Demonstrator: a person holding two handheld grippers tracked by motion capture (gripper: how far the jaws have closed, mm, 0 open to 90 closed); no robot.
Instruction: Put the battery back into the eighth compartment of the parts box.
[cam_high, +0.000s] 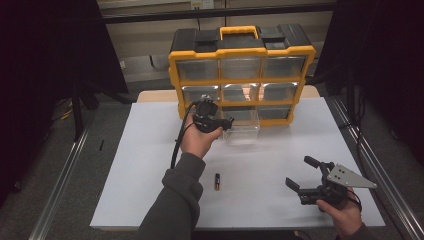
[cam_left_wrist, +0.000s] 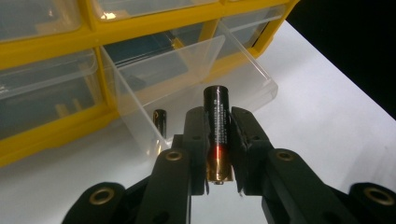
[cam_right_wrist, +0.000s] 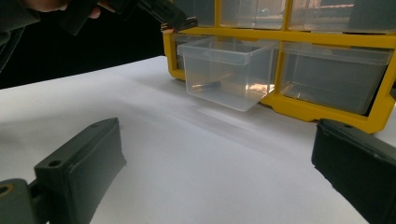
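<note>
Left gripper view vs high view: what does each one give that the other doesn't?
Left gripper view: the battery clamped upright between the left gripper jaws, and another battery lying in the pulled-out drawer. High view: the right gripper open near the table's front right, and a loose battery on the white table. Both: the yellow organizer and its open clear drawer.

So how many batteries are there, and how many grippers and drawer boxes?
Batteries: 3 (one in the left gripper, one in the open drawer, one on the table)
Grippers: 2 (left, right gripper)
Yellow drawer organizer: 1
Total: 6
</note>
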